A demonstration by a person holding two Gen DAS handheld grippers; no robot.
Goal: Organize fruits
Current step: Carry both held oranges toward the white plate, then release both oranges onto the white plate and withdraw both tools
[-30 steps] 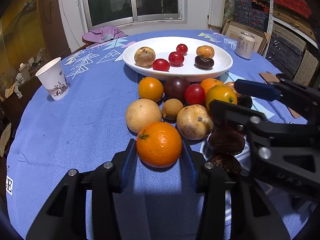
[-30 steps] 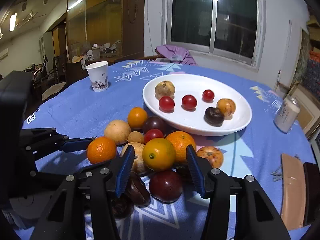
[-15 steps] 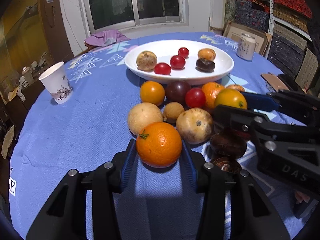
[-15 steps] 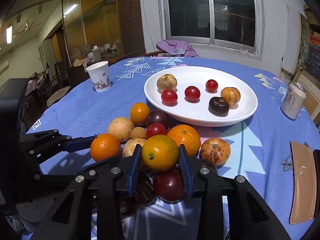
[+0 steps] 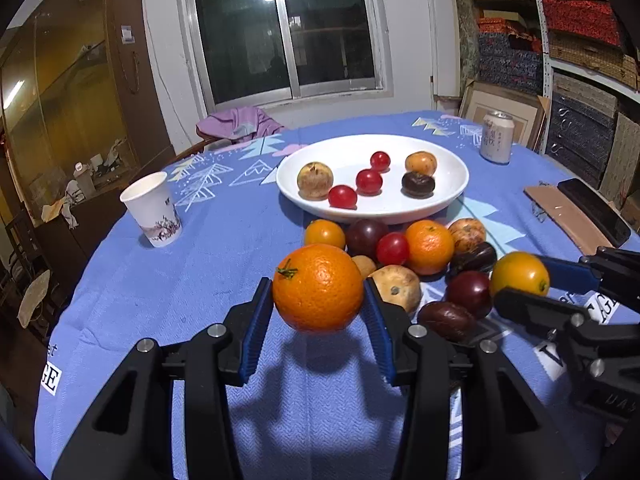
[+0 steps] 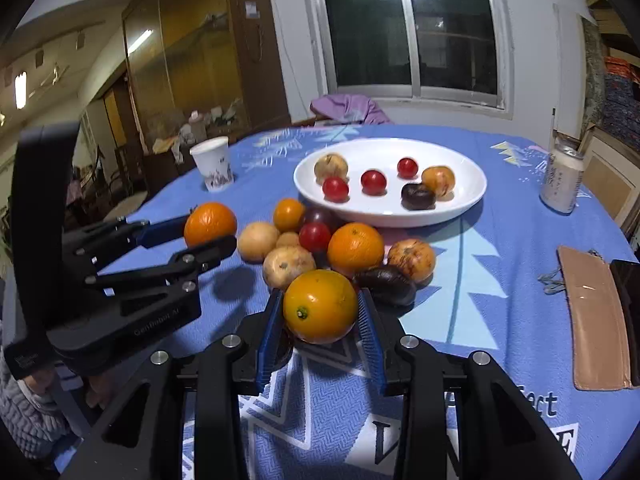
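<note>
Two claws each carry a fruit above the blue-clothed table [image 5: 200, 280]. The left claw [image 5: 318, 312] is closed on an orange [image 5: 318, 293], its blue pads pressing both sides, and the fruit hangs clear of the cloth with its shadow beneath. The right claw [image 6: 320, 322] has just been closing and now pinches a yellow-orange citrus [image 6: 320, 306] between its pads; from the left wrist view that fruit sits at about 3 o'clock of the orange. At 12 o'clock of both claws lies the loose pile of fruit [image 6: 316, 240] on the cloth: a small orange fruit, a red tomato, dark plums, tan round fruits and another orange, touching one another. Beyond the pile, at 12 o'clock, stands the white plate [image 5: 448, 196], holding three red tomatoes, a tan fruit, an orange-tan fruit and a dark one, spaced apart. A paper cup [image 5: 152, 210] stands at 10 o'clock, well apart from the plate, and a drink can [image 5: 496, 138] at 2 o'clock.
</note>
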